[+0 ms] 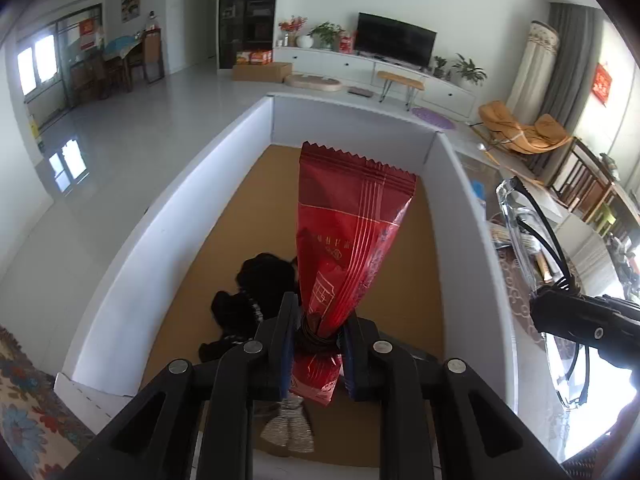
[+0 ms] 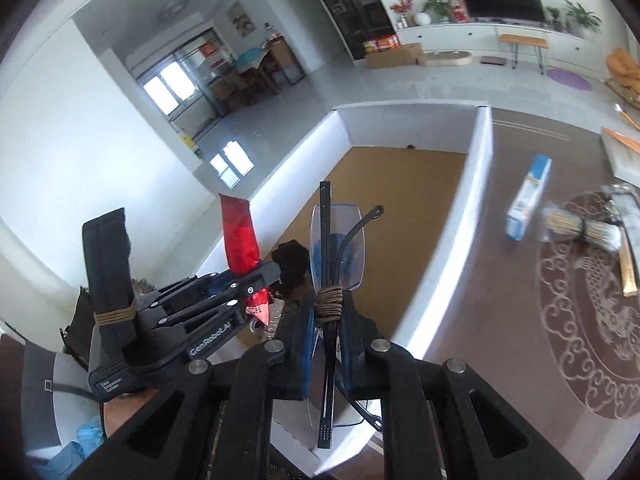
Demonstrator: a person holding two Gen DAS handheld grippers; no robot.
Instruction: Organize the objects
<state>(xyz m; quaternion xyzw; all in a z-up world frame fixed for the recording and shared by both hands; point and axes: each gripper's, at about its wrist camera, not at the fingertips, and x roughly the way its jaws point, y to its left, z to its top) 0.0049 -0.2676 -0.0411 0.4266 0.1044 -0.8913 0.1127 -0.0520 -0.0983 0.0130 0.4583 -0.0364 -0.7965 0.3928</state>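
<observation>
Box [image 1: 256, 128] was open-topped with white walls and a brown cardboard floor; most of that floor was bare toward the far wall, only a black cloth item [image 1: 256, 292] and a silvery wrapped piece [image 1: 288, 428] lay at the near end. Left wall edge ran along bare floor tiles, right wall edge bordered the brown patterned tabletop [image 2: 520, 320]. On the tabletop right of the box, well apart from the wall: a blue-white small carton [image 2: 528, 200], a bundle of sticks [image 2: 568, 228], other items too blurred to name. Left gripper [image 1: 316, 332] was above the near end of the box, angled down, jaws clamped on the lower part of a red snack packet [image 1: 348, 232]; packet stood up from the jaws, serrated top edge over the box interior, not touching floor or walls. Right gripper [image 2: 328, 320] was near the box's right wall, also angled down, jaws together on a pair of clear glasses [image 2: 340, 240] with dark folded temples; lens stuck up past the jaws, above the box floor. In the right wrist view the left gripper sat just to the left and lower, near but apart. A blue sleeve [image 2: 86, 438] showed at the lower left.
</observation>
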